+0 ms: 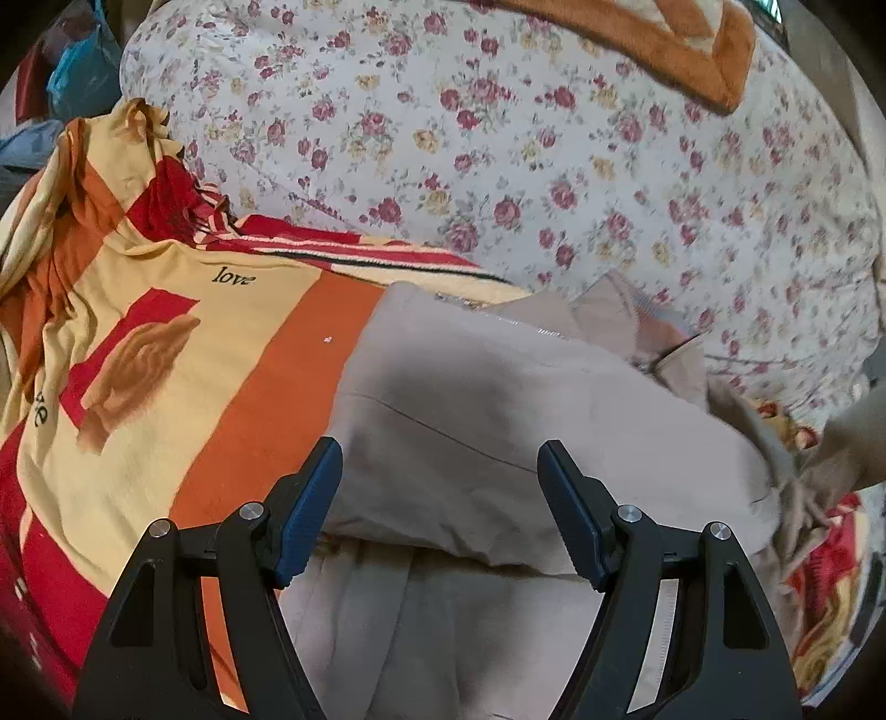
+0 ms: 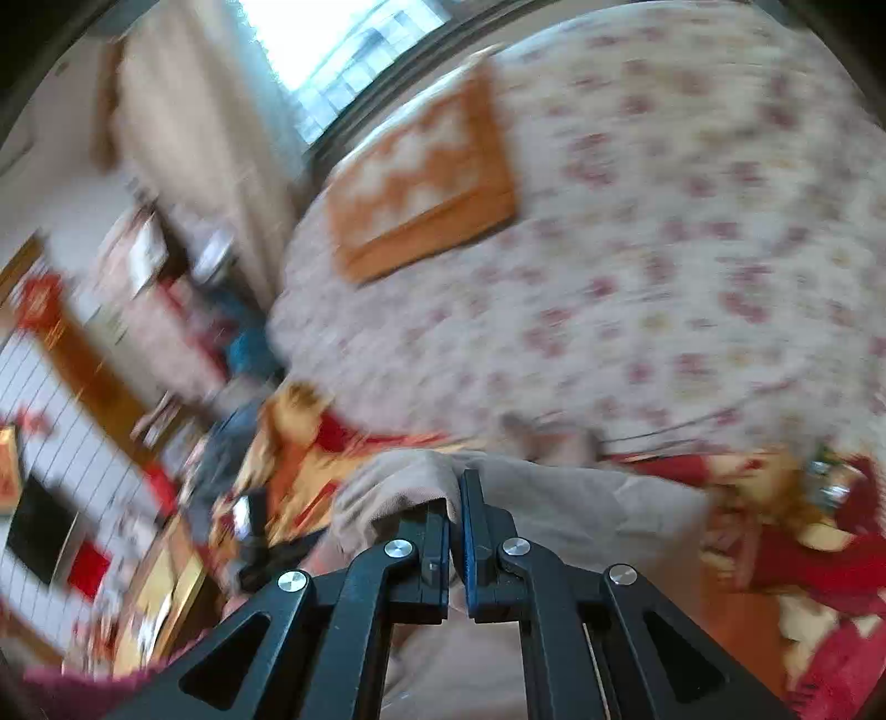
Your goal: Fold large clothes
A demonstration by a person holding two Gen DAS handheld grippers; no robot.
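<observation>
A large beige garment (image 1: 498,399) with a zipper lies partly folded on a bed, over an orange, yellow and red blanket (image 1: 183,343). My left gripper (image 1: 440,509) is open just above the garment's near fold, holding nothing. In the blurred right wrist view, my right gripper (image 2: 457,498) is shut on a bunched edge of the beige garment (image 2: 581,515) and holds it up off the bed.
A floral quilt (image 1: 526,166) is piled behind the garment, with an orange patterned cushion (image 1: 664,44) on it. A person's arm (image 1: 853,443) reaches in at the right. The right wrist view shows a window (image 2: 343,44), curtain and cluttered furniture at left.
</observation>
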